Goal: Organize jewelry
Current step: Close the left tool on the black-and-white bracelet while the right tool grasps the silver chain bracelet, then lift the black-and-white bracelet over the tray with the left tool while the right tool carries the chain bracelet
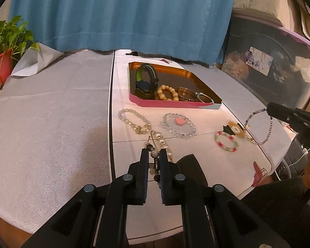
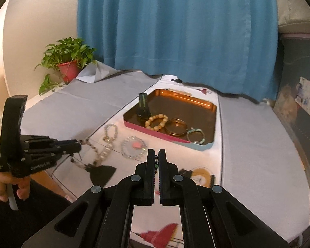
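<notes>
A pink-sided tray (image 1: 171, 103) (image 2: 167, 136) holds a watch (image 1: 145, 80), a tan bead bracelet (image 1: 167, 93), a gold bangle (image 1: 185, 94) and a thin bracelet (image 1: 203, 98). My left gripper (image 1: 154, 155) is shut on a pearl and dark bead necklace (image 1: 162, 142) (image 2: 102, 155), lifted off the cloth. My right gripper (image 2: 156, 155) (image 1: 268, 109) is shut on a thin multicoloured bead bracelet (image 1: 262, 128) that hangs from it. On the cloth lie a clear bead bracelet (image 1: 134, 122), a crystal bracelet around a pink stone (image 1: 178, 125) (image 2: 134, 145) and a pink-green bracelet (image 1: 226, 141).
A potted plant (image 1: 2, 62) (image 2: 69, 67) stands at the table's back left. A blue curtain (image 1: 122, 14) hangs behind. A dark storage bin (image 1: 268, 72) stands at the right. A printed cloth (image 1: 196, 165) covers the table under the jewelry.
</notes>
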A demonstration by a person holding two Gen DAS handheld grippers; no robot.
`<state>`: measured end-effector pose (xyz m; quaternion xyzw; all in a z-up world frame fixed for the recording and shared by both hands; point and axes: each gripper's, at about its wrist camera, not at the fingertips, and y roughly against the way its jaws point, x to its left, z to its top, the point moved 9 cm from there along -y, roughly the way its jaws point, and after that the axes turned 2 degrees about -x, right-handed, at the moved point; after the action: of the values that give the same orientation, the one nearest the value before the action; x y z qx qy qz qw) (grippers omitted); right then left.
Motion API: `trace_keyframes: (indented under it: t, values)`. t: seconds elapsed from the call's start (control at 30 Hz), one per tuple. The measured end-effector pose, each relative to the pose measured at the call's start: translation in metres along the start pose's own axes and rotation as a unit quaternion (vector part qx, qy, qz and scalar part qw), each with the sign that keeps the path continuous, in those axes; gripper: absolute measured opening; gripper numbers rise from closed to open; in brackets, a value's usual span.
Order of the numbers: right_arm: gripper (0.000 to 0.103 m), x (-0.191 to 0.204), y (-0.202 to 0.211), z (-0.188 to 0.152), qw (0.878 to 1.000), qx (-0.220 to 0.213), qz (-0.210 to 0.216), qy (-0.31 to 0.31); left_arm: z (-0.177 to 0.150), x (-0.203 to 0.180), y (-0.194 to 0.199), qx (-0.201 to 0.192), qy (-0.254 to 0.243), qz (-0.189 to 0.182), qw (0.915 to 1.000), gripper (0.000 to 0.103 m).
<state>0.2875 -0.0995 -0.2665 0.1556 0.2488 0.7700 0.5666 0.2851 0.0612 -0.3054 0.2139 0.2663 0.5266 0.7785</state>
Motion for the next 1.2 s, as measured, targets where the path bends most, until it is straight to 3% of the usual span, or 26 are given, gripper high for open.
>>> trace_keyframes:
  t: [0.2,0.37,0.47,0.63,0.7,0.87,0.93,0.97,1.0,1.07,1.1,1.2]
  values:
    - [0.003,-0.025,0.000,-0.018,1.000,0.016,-0.017,-0.010,-0.004,0.007,-0.007,0.012,0.003,0.015,0.9998,0.008]
    - [0.003,-0.045,-0.021,-0.064,0.997,0.054,-0.022,-0.049,-0.005,-0.001,-0.010,0.016,-0.027,0.022,0.9993,0.008]
    - [0.003,-0.047,-0.032,-0.087,0.995,0.078,-0.022,-0.059,-0.020,0.005,-0.028,0.058,-0.042,0.055,0.9959,0.009]
    - [0.005,-0.057,-0.042,-0.103,0.993,0.098,-0.024,-0.064,-0.015,0.014,-0.035,0.058,-0.020,0.049,0.9969,0.010]
    - [0.005,-0.058,-0.040,-0.103,0.994,0.087,-0.015,-0.066,-0.013,0.014,-0.037,0.057,-0.018,0.050,0.9970,0.011]
    - [0.007,-0.056,-0.042,-0.101,0.995,0.084,-0.019,-0.050,-0.011,0.008,-0.042,0.052,-0.039,0.060,0.9961,0.022]
    - [0.007,-0.054,-0.046,-0.100,0.996,0.081,-0.027,-0.035,-0.010,0.006,-0.045,0.044,-0.078,0.087,0.9922,0.040]
    - [0.007,-0.053,-0.047,-0.100,0.996,0.080,-0.030,-0.029,-0.009,0.009,-0.046,0.043,-0.075,0.100,0.9913,0.042]
    - [0.007,-0.053,-0.048,-0.099,0.996,0.078,-0.034,-0.020,-0.008,0.015,-0.047,0.050,-0.043,0.086,0.9941,0.040]
    - [0.006,-0.052,-0.050,-0.098,0.996,0.080,-0.039,-0.015,-0.006,0.019,-0.046,0.057,-0.043,0.088,0.9936,0.029]
    - [0.005,-0.052,-0.050,-0.098,0.996,0.080,-0.040,-0.013,-0.006,0.018,-0.046,0.060,-0.043,0.080,0.9941,0.011]
    - [0.004,-0.052,-0.049,-0.098,0.996,0.082,-0.043,-0.014,-0.008,0.017,-0.043,0.065,-0.037,0.073,0.9945,0.005]
